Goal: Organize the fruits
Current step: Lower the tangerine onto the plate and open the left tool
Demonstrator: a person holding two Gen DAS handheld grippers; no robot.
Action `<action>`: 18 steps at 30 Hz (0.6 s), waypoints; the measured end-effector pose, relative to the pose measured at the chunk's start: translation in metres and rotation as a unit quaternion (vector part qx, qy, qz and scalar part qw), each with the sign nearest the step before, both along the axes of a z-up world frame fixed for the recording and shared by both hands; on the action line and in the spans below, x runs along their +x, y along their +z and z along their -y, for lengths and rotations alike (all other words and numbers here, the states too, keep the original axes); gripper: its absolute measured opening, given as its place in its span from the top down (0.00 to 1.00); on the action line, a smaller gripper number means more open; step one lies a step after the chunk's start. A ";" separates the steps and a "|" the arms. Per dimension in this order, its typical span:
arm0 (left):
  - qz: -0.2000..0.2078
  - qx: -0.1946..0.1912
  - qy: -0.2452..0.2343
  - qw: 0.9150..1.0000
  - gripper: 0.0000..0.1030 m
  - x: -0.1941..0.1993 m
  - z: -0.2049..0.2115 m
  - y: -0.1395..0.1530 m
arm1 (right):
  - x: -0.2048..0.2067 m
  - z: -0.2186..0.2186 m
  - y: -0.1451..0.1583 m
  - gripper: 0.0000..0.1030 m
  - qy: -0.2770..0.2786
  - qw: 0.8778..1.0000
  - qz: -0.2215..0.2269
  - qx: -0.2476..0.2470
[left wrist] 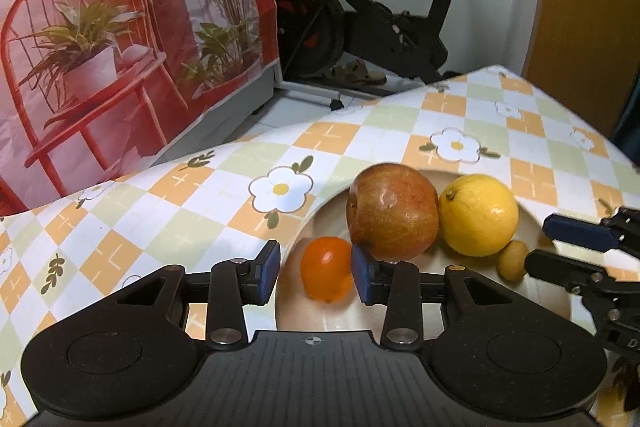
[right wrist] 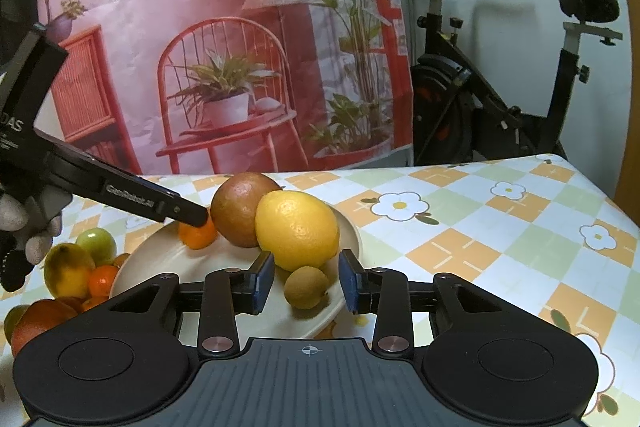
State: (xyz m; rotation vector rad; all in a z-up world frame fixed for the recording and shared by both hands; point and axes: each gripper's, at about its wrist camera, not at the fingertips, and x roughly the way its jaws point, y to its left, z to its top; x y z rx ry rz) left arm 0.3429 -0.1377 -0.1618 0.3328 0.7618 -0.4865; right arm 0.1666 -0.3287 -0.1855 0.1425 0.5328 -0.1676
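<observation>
A cream plate (left wrist: pixel 320 315) (right wrist: pixel 144 263) on the checked tablecloth holds a brownish-red pomegranate (left wrist: pixel 392 211) (right wrist: pixel 240 207), a yellow lemon (left wrist: pixel 478 215) (right wrist: pixel 298 231), a small orange fruit (left wrist: pixel 326 269) (right wrist: pixel 198 235) and a small tan round fruit (left wrist: pixel 513 259) (right wrist: pixel 306 287). My left gripper (left wrist: pixel 316 273) is open, its pads on either side of the small orange fruit with gaps. My right gripper (right wrist: pixel 306 285) is open around the tan fruit, not touching it; it also shows in the left wrist view (left wrist: pixel 536 245).
Several loose fruits (right wrist: pixel 76 267), yellow, green and orange, lie on the cloth left of the plate. A printed red backdrop (right wrist: pixel 224 47) stands behind the table. An exercise bike (left wrist: pixel 360 23) stands on the floor past the table's far edge.
</observation>
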 end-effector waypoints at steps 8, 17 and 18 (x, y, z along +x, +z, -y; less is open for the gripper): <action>0.014 -0.053 0.038 0.998 0.57 -0.018 -0.016 0.019 | -0.006 0.008 0.001 0.63 -0.012 0.999 0.019 0.029; 0.038 -0.063 0.060 0.995 0.57 -0.041 -0.038 0.040 | -0.010 0.010 0.000 0.63 -0.017 0.999 0.032 0.032; 0.040 -0.062 0.062 0.995 0.57 -0.044 -0.041 0.042 | -0.010 0.010 0.001 0.63 -0.016 0.999 0.033 0.033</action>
